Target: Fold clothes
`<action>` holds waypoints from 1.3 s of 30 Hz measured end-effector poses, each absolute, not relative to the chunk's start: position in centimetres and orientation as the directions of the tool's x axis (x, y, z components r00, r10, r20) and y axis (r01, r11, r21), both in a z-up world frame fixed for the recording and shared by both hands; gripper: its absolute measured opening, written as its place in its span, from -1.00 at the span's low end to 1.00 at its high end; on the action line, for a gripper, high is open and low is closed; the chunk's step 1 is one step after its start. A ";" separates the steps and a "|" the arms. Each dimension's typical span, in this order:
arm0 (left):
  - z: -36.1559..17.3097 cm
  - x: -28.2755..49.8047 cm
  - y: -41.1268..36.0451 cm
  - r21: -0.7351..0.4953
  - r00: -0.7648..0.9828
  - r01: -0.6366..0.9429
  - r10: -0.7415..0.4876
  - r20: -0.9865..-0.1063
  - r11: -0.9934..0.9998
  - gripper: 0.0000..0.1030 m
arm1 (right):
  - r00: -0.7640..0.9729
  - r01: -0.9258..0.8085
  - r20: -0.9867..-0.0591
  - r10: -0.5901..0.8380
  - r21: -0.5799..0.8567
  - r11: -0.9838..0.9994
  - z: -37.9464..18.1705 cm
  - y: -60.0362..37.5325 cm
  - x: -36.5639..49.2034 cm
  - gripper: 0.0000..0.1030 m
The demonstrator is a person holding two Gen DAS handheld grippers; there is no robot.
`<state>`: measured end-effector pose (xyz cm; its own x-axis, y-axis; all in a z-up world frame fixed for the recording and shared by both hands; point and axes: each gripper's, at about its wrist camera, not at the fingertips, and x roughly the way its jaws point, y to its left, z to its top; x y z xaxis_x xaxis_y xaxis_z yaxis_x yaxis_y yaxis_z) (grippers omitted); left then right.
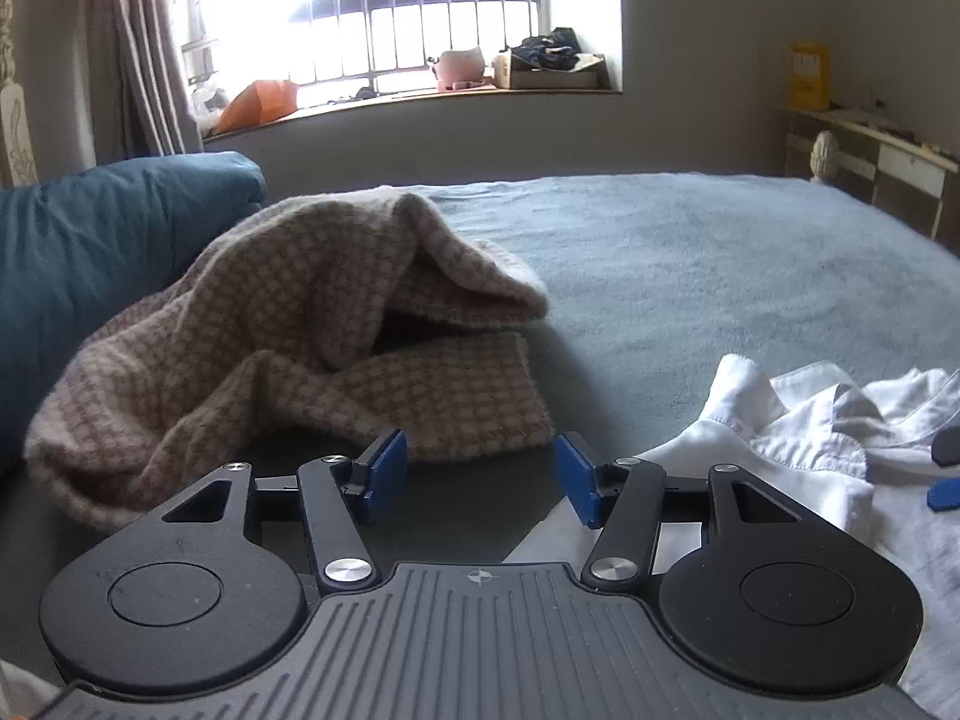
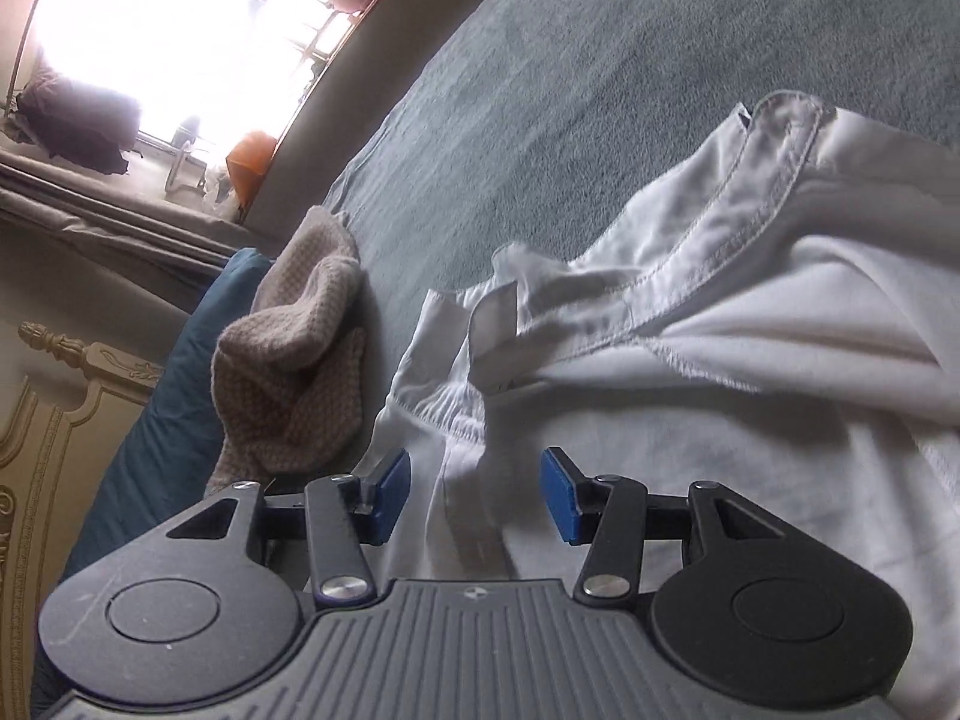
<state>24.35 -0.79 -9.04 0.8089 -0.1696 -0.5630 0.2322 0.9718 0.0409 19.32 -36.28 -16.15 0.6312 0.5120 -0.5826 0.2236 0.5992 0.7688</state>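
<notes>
A bed [image 1: 720, 252] covered in a grey-blue fleecy blanket carries the clothes. On it lie a crumpled beige checked garment [image 1: 288, 324], a rumpled white shirt [image 2: 750, 312] and a teal pillow [image 1: 90, 240].

A: What lies on the grey-blue plush bed cover [image 1: 690, 252]?

B: In the left wrist view, a crumpled beige checked knit garment [image 1: 288, 330] sits on it to the left. Behind that, further left, a teal padded pillow [image 1: 108, 240] touches the knit. To the right, near the camera, lies a rumpled white cotton shirt [image 1: 792, 438], apart from the knit, with bare cover between them.

A: And behind the bed?

B: A barred window [image 1: 408, 18] above a wooden sill [image 1: 420, 97] holding clutter; a long pleated curtain [image 1: 144, 60] hangs to its left. A pale drawer cabinet [image 1: 870, 156] stands far right.

A: The right wrist view?

B: The shirt [image 2: 750, 360] lies directly before the camera, the knit [image 2: 294, 360] to its left, the pillow [image 2: 174, 396] left of that.
</notes>
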 end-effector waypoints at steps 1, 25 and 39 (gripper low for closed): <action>-8.4 23.8 -0.1 0.023 0.807 0.225 -0.173 -0.565 0.974 0.08 | 0.627 0.227 -0.578 0.523 0.778 0.586 -15.9 -36.3 18.6 -0.01; -10.5 -4.1 8.8 -0.299 0.480 0.271 -0.397 -0.782 0.915 0.19 | 0.621 0.278 -0.526 0.581 0.841 0.464 -11.3 -34.8 -3.3 0.00; -15.0 -6.6 6.3 -0.288 0.414 0.270 -0.381 -0.827 0.919 0.20 | 0.616 0.264 -0.646 0.450 0.708 0.655 -12.2 -32.2 -5.6 -0.08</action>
<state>-6.59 6.34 -15.04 0.4136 -0.3813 -0.8268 0.2702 0.9186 -0.2885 -5.58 -32.18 -12.22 0.6159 0.4504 -0.6464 0.2645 0.6547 0.7081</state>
